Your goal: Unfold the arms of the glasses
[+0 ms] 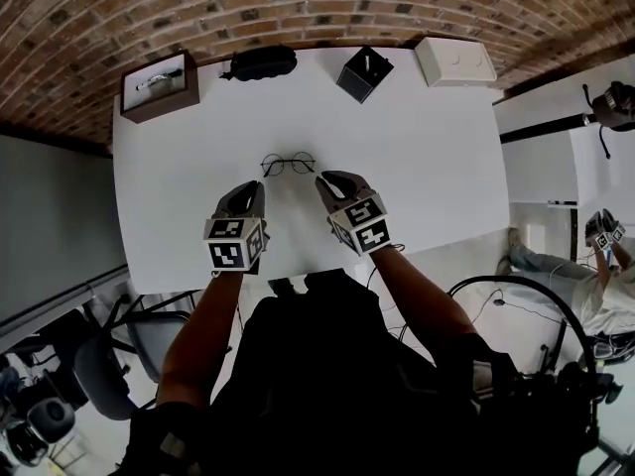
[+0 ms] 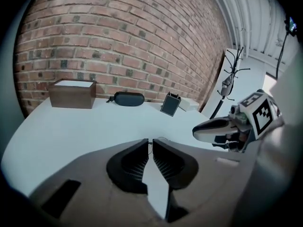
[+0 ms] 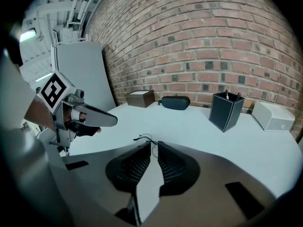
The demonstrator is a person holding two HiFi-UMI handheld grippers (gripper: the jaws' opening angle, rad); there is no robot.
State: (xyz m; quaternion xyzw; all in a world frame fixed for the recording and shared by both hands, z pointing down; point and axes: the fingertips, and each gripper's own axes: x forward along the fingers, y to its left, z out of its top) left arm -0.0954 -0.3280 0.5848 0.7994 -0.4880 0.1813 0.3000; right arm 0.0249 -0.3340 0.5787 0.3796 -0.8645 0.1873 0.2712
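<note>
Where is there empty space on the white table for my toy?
The table's right side is bare, in front of the pen holder and white box. The left side too, in front of the brown box. The back edge is crowded; the left claw and right claw hover by the glasses in the middle.

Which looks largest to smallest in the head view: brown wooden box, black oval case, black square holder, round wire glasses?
Brown wooden box
black oval case and black square holder look alike, unranked
round wire glasses
</note>
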